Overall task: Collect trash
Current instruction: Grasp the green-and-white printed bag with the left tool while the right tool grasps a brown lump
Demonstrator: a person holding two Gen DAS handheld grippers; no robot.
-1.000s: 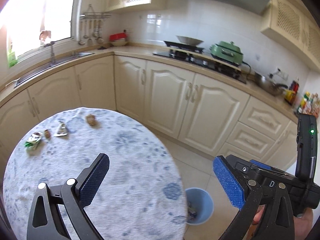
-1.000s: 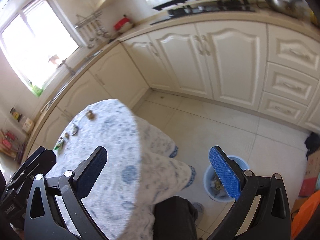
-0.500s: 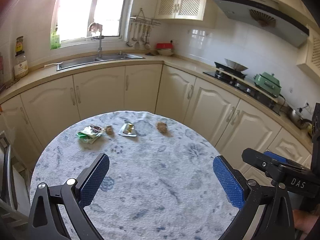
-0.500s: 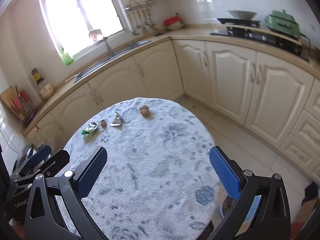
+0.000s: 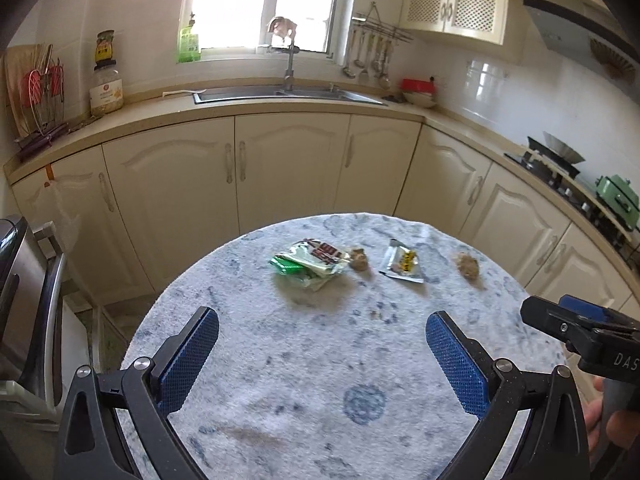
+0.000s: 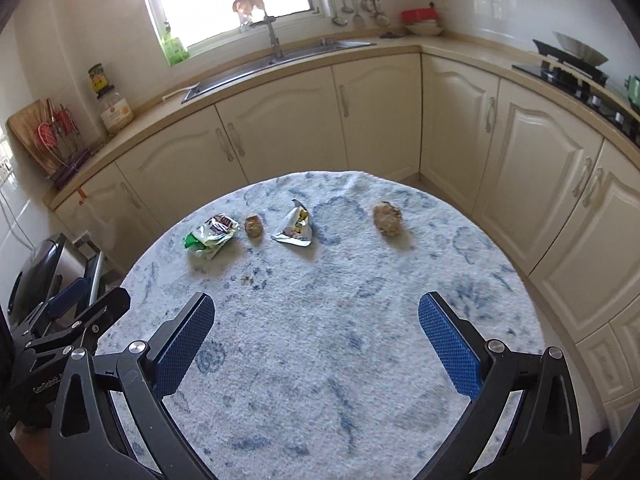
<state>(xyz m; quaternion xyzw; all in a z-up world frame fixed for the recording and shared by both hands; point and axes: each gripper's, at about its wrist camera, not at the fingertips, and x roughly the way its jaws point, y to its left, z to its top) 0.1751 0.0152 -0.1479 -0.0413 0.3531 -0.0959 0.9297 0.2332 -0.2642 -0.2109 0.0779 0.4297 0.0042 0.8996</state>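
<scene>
Trash lies in a row at the far side of a round table with a blue-white cloth (image 5: 320, 360) (image 6: 320, 340). From left: a green-white crumpled wrapper (image 5: 310, 262) (image 6: 210, 236), a small brown lump (image 5: 359, 259) (image 6: 253, 226), a silver-yellow packet (image 5: 402, 267) (image 6: 296, 226), and a larger brown lump (image 5: 467, 266) (image 6: 387, 219). My left gripper (image 5: 322, 360) is open and empty above the near side of the table. My right gripper (image 6: 316, 344) is open and empty too, beside it on the right.
Cream kitchen cabinets (image 5: 288, 168) curve around behind the table, with a sink (image 5: 288, 94) under the window and a stove (image 5: 556, 160) at the right. A metal chair or appliance (image 5: 28, 300) stands at the table's left. Small crumbs (image 6: 246, 279) lie mid-table.
Both grippers swung left from the floor and the blue bin to face the table and the trash row. Both stayed open and empty.
</scene>
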